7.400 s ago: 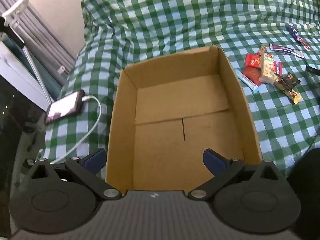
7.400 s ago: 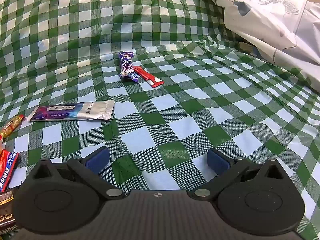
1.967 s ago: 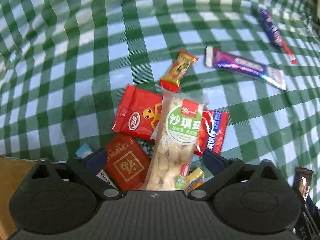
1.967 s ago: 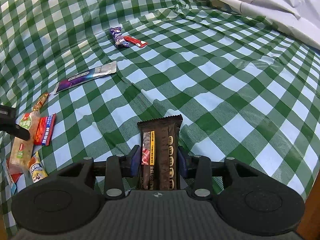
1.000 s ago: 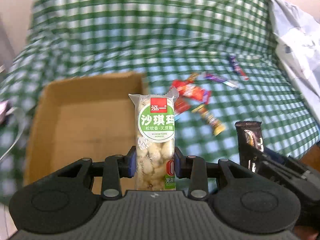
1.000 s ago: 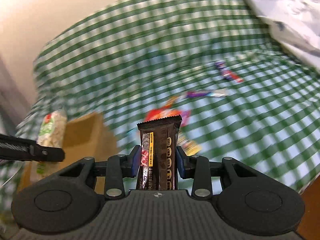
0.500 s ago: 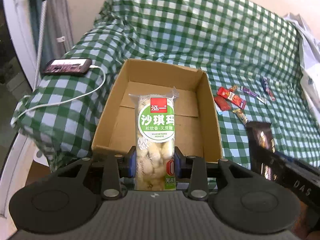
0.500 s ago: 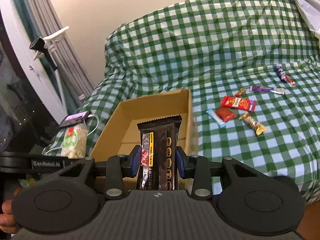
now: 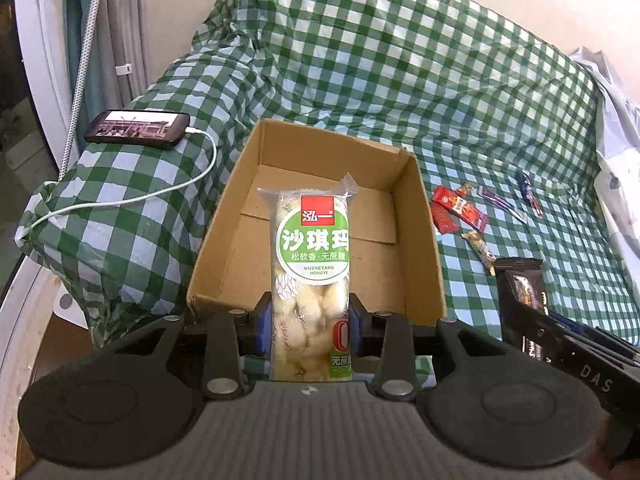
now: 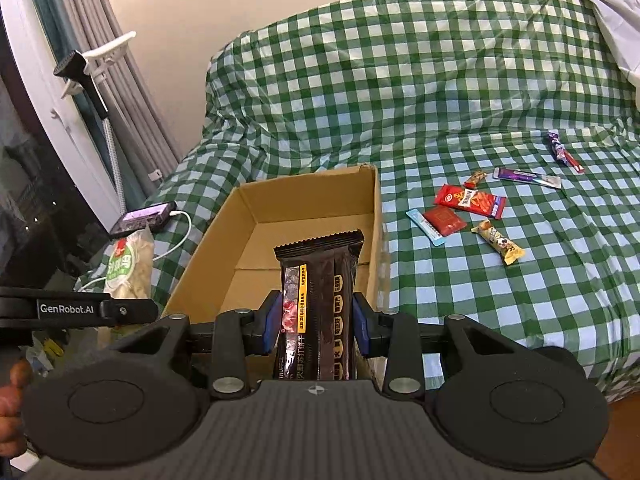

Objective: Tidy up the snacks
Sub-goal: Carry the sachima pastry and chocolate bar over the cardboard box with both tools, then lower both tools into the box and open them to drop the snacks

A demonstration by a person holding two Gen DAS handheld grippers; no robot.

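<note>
Green-and-white checked cloth [image 9: 400, 60] covers the bed, and an open cardboard box [image 9: 420, 216] sits on it at the centre of both views, its inside bare.

At the lower centre of the left wrist view, the left gripper [image 9: 310, 322] is pinched on a clear rice-cake snack pack with a green round label [image 9: 310, 264], held upright in front of the box's near wall. At the lower centre of the right wrist view, the right gripper [image 10: 316, 322] is clamped on a dark brown biscuit bar [image 10: 318, 304], also upright, standing before the box's near right corner.

Loose snacks lie on the cloth to the right of the box: a red pack [image 10: 470, 199], a small red square packet [image 10: 444, 219], a blue stick [image 10: 426, 227], a yellow bar [image 10: 498, 247], a purple sachet [image 10: 526, 177] and a purple-and-red pair [image 10: 564, 155] farther off.

Only the left wrist view shows the phone [image 9: 136, 129] clearly with its white cable [image 9: 132, 198], at upper left. Only the right wrist view shows a fingertip of the person's hand [image 10: 12, 396] at the lower left edge, and the left tool's arm lettered "GenRobot.AI".
</note>
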